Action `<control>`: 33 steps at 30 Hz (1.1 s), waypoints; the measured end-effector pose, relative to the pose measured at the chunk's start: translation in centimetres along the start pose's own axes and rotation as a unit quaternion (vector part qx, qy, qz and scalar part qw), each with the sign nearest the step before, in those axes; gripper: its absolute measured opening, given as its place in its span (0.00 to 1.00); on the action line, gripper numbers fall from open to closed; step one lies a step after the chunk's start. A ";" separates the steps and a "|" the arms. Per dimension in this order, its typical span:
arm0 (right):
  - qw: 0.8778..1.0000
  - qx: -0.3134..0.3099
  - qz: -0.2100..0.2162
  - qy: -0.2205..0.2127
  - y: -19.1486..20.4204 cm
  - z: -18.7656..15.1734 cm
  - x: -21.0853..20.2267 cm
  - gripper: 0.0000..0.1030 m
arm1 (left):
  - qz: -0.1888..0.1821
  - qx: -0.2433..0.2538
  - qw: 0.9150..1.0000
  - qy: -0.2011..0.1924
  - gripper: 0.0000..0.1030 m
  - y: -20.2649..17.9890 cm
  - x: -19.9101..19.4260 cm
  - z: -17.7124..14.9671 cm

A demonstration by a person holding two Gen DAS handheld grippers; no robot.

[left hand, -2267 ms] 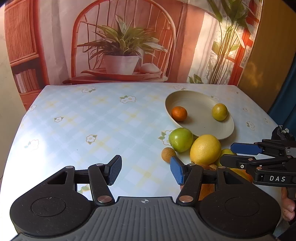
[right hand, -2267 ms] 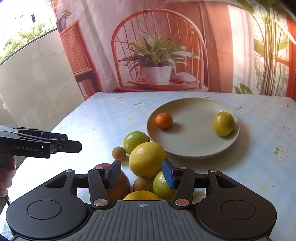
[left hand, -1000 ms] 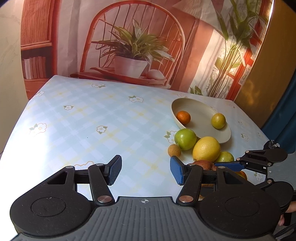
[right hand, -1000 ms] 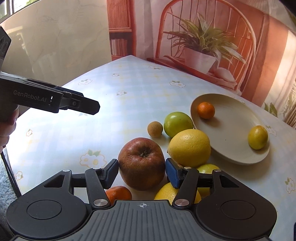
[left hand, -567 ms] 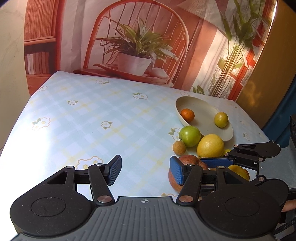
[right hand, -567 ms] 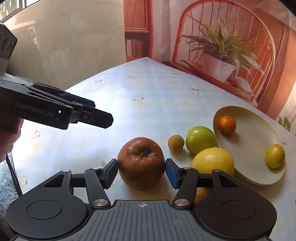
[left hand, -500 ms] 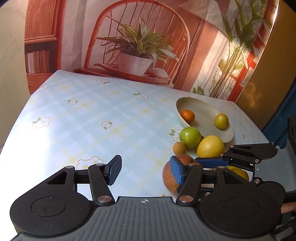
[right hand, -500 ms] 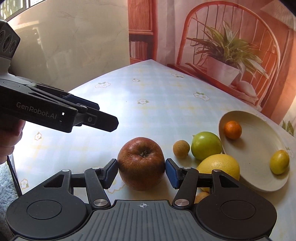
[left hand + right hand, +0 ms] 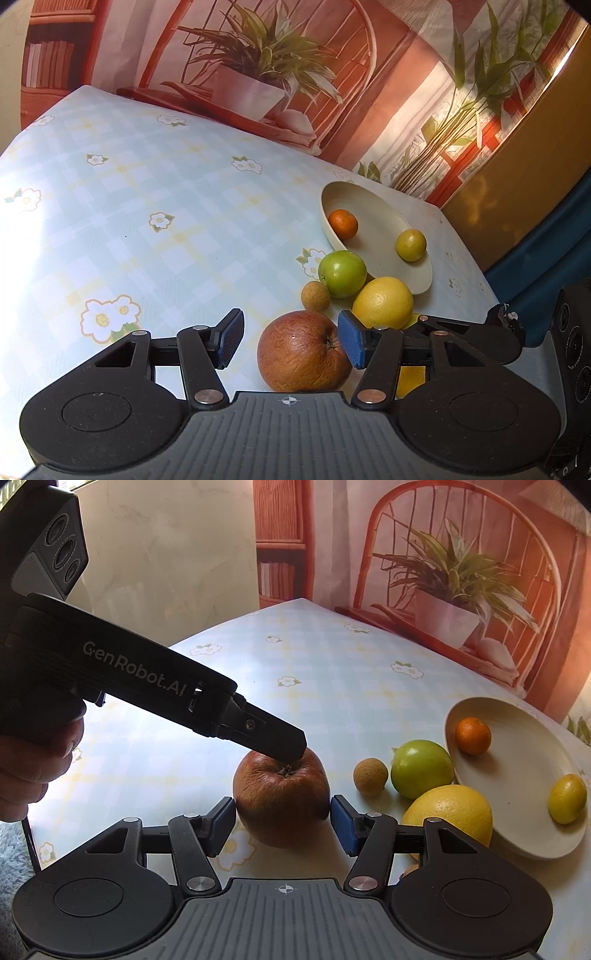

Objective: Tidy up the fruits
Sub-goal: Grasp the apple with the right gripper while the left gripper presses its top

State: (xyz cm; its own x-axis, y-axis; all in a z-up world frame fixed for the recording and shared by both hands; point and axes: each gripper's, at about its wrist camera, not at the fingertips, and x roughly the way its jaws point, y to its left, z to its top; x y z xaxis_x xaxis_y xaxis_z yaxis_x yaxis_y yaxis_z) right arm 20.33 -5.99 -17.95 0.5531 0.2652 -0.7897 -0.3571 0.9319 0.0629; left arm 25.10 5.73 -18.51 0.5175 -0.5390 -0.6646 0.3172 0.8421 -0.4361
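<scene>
A brownish-red apple (image 9: 282,797) sits between the pads of my right gripper (image 9: 283,821), whose jaws stand slightly wider than the apple. In the left wrist view the apple (image 9: 303,350) lies between the open pads of my left gripper (image 9: 291,338), nearer the right pad. The left gripper's finger (image 9: 273,738) crosses above the apple's top. A cream plate (image 9: 517,775) holds a small orange (image 9: 472,735) and a yellow-green citrus (image 9: 567,798). A green apple (image 9: 421,763), a large yellow citrus (image 9: 448,812) and a small tan fruit (image 9: 370,776) lie beside the plate.
The table has a pale blue checked cloth with flowers (image 9: 147,206). A printed backdrop with a chair and potted plant (image 9: 255,74) stands behind it. More yellow fruit (image 9: 410,376) shows partly behind the left gripper's right finger. The table's right edge (image 9: 480,280) is near the plate.
My right gripper has carried the apple left, away from the fruit pile, and its jaws have loosened around it. My left gripper has moved in, so the apple now lies between its pads.
</scene>
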 end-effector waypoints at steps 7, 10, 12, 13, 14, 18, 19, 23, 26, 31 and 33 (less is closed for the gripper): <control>1.000 0.013 0.010 0.025 -0.4 -0.1 0.6 0.51 | -0.014 -0.024 1.000 0.014 0.56 0.6 1.1 -0.3; 0.999 0.035 0.018 0.035 -0.9 -0.1 1.0 0.50 | -0.023 -0.036 0.999 0.014 0.56 0.9 1.4 -0.4; 0.998 0.043 0.023 0.040 -1.1 -0.1 1.2 0.50 | -0.032 -0.048 0.998 0.015 0.56 1.2 1.5 -0.4; 0.998 0.044 0.023 0.042 -1.1 -0.1 1.3 0.50 | -0.036 -0.053 0.998 0.016 0.55 1.4 1.6 -0.5; 0.998 0.045 0.021 0.044 -1.1 -0.1 1.4 0.50 | -0.040 -0.059 0.997 0.017 0.55 1.6 1.7 -0.5; 0.998 0.048 0.015 0.045 -0.9 0.2 1.6 0.51 | -0.053 -0.075 0.996 0.016 0.55 2.0 1.9 -0.6; 0.998 0.048 0.014 0.045 -0.9 0.2 1.6 0.52 | -0.056 -0.077 0.995 0.016 0.53 2.0 2.0 -0.7; 0.997 0.057 0.011 0.047 -1.1 0.4 1.9 0.52 | -0.060 -0.078 0.995 0.009 0.51 1.9 2.1 -0.8; 0.997 0.064 0.014 0.044 -1.1 0.3 1.8 0.51 | -0.060 -0.076 0.995 0.003 0.51 1.8 2.1 -1.0; 0.996 0.078 0.014 0.031 -1.5 0.2 1.2 0.51 | -0.061 -0.080 0.995 -0.008 0.51 1.7 1.8 -0.9; 0.997 0.080 0.013 0.019 -1.6 0.3 0.7 0.50 | -0.066 -0.084 0.994 -0.016 0.51 1.7 1.5 -0.7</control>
State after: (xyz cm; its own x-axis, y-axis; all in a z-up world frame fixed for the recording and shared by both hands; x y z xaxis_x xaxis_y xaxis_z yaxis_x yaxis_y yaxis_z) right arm 21.50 -7.22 -18.44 0.5148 0.2827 -0.8094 -0.2445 0.9533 0.1774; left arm 25.82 6.33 -20.65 0.5067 -0.6411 -0.5764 0.2476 0.7486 -0.6150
